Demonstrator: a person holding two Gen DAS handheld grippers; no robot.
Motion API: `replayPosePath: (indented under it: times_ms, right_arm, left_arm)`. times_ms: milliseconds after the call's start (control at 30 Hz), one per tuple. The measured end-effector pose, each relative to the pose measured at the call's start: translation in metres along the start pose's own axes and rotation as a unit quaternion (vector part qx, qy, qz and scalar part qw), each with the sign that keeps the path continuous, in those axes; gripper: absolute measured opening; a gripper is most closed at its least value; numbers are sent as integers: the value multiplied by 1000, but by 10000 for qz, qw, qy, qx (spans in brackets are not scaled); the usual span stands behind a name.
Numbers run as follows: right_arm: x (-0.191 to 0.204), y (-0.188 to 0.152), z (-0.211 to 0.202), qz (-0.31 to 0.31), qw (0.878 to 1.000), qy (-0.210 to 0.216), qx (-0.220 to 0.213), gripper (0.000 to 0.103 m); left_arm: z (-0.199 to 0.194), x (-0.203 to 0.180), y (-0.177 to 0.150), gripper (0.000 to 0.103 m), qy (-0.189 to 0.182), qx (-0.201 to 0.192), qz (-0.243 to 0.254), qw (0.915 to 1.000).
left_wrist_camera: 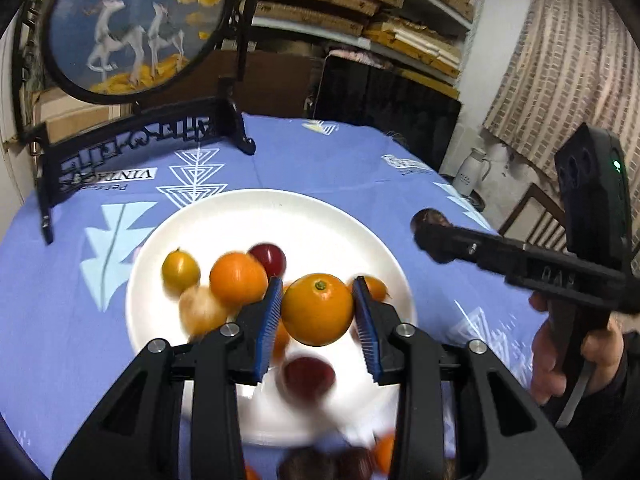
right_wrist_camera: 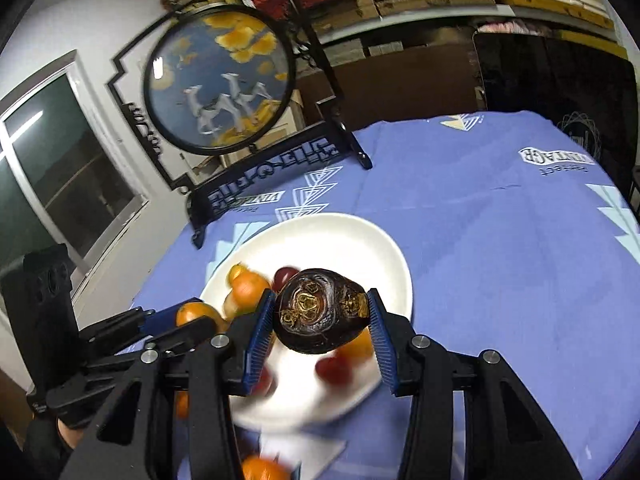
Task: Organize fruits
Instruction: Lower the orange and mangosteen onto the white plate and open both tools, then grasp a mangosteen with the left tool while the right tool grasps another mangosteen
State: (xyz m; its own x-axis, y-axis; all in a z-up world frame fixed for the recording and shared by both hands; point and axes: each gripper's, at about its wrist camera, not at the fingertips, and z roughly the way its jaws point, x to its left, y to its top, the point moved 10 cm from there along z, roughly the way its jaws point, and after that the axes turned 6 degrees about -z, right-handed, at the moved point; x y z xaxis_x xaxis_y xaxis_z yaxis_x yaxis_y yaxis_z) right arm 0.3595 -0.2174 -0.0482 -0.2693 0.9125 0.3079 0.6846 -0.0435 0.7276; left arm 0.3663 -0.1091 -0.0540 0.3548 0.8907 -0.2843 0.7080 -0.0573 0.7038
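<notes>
Above plate (left_wrist_camera: 224,216): both grippers angled down, gripping fruit

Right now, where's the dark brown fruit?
The dark brown fruit is clamped in the right claw, held above the white plate; left wrist view shows it right of the plate.

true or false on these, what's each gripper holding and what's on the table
1. The left gripper holds an orange fruit between its fingers. True.
2. The right gripper is empty. False: it is shut on a dark brown fruit.
3. The white plate already has several fruits on it. True.
4. The tablecloth is red. False: it is blue-purple with pale printed patterns.
5. A round framed picture of white animals stands at the far side of the table. True.
6. The plate holds only orange fruits. False: a dark red fruit lies there too.
</notes>
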Motion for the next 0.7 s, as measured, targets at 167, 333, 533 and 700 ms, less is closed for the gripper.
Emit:
replayPosePath:
  times_ms: [167,333,533,700]
  right_arm:
    - [-11,8,39,114,9998,40,124,57]
    - [-13,4,32,206,9998,58,29,58]
    - [-4,-33,-11,112,9998,91,-144,58]
    - [-14,-76,-45,285,9990,68,-323,65]
  left_arm:
    - [36,13,8,40,6,258,-229,9994]
    - [14,18,7,62,-57,-25,-396,9992]
    - [-37,14,-31,69,-124,-70,-159,9998]
    - [-68,2,-95,70,-229,278,324,9988]
